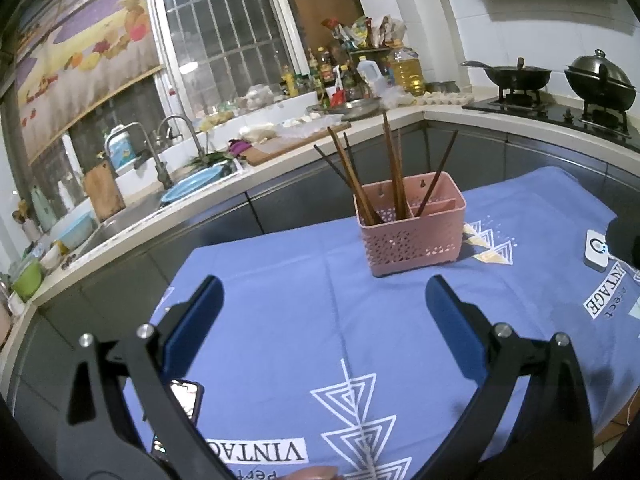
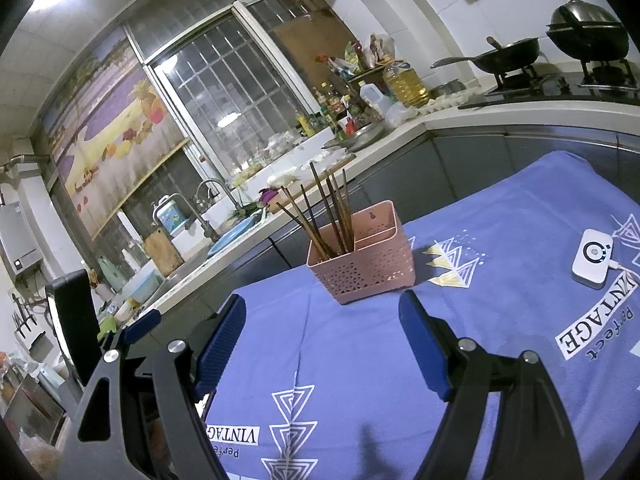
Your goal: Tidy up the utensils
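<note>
The pink perforated plastic utensil basket (image 1: 412,226) stood toward the far edge of the blue-clothed table (image 1: 280,300), straight ahead of both my empty, spread fingers, its brown wooden chopsticks (image 1: 394,172) upright and leaning, my right gripper (image 2: 322,344) seeming somewhat nearer than my left gripper (image 1: 324,308).

Left gripper (image 1: 324,300) jaws wide, empty, above blue cloth (image 1: 280,300). Pink caddy (image 1: 412,224) at 12 o'clock, chopsticks (image 1: 394,172) upright inside.
</note>
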### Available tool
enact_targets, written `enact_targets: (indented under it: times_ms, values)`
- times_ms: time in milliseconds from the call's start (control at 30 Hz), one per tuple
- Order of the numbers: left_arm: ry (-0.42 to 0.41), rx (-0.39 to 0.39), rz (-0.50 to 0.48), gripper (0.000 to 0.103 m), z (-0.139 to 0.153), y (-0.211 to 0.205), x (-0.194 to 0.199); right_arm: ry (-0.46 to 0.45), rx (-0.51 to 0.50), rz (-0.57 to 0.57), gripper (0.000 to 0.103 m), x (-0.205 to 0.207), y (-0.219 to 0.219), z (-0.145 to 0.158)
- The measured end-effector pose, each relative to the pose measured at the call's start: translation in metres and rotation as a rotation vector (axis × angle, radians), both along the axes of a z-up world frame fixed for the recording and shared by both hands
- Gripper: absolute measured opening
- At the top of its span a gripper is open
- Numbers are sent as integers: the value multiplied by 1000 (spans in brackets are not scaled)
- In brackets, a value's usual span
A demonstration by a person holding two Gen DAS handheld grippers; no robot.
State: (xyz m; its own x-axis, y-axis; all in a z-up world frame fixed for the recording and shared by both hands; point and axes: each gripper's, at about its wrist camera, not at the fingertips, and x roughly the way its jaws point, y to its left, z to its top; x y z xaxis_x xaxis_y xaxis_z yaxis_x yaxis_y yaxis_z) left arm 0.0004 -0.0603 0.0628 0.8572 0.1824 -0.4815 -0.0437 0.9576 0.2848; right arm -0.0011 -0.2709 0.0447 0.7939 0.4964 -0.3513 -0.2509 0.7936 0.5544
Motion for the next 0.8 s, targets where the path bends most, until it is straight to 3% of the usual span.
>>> enact_targets:
  times_ms: [800]
  values:
    - [10,-26,18,97,-1,18,-2,2,-20,16,78,0,16,3]
